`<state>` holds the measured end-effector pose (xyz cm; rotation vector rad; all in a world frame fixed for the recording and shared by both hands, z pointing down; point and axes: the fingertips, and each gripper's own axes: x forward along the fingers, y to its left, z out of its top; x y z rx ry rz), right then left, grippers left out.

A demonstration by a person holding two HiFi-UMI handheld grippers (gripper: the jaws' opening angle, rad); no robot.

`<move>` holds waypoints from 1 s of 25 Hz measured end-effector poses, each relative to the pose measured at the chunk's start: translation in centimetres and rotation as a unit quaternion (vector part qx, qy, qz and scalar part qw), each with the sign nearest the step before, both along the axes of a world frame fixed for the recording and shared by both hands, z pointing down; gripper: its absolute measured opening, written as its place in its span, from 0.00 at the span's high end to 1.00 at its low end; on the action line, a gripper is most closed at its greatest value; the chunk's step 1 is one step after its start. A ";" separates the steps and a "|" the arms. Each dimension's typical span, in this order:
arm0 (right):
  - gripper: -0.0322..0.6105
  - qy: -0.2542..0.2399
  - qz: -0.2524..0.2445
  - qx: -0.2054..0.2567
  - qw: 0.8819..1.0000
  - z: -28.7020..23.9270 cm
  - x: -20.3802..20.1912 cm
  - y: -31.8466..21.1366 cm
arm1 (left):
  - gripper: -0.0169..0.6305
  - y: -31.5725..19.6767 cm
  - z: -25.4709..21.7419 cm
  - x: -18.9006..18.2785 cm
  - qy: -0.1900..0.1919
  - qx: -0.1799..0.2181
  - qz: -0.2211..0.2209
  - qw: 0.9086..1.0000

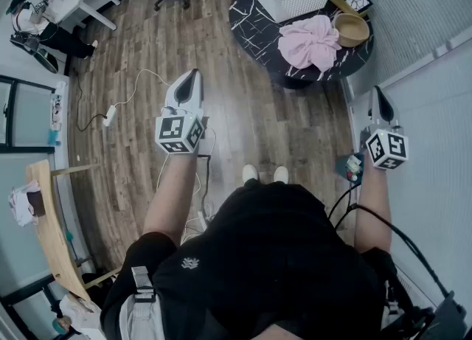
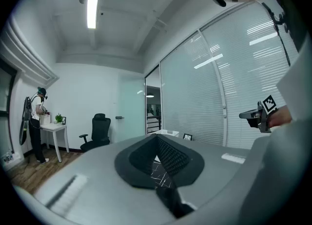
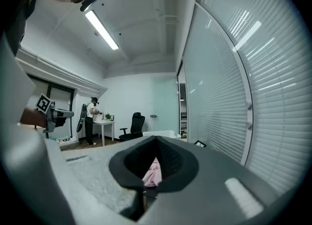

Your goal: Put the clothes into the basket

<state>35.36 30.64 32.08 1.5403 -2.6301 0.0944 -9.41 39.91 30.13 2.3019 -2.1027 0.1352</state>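
Clothes [image 1: 313, 40]: pink heap on the round dark marbled counter [image 1: 251, 25], just beside the white basket [image 1: 284, 3] and close against a wooden bowl [image 1: 352, 30]. Basket's far rim is clipped by the head view's top edge. Left gripper [image 1: 193, 74] and right gripper [image 1: 379, 92] are both well short of the counter, fingers clenched tip to tip, grasping nothing. In the right gripper view only a sliver of pink shows through the gap below the fingers [image 3: 175, 163]. The left gripper view gives only a scrap of marbled top.
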 end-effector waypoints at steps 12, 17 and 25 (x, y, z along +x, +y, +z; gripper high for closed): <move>0.95 -0.007 -0.013 -0.010 1.000 1.6 0.8 -0.9 | 0.96 -1.0 -0.2 2.0 -0.013 -0.007 -0.003 1.000; 0.95 -0.028 -0.022 -0.006 0.999 2.5 1.7 -2.5 | 0.96 -2.1 -0.6 2.9 -0.019 -0.001 -0.016 1.000; 0.95 -0.034 -0.036 -0.010 0.999 3.7 1.5 -5.7 | 0.96 -4.7 0.3 4.1 -0.019 -0.001 -0.019 1.000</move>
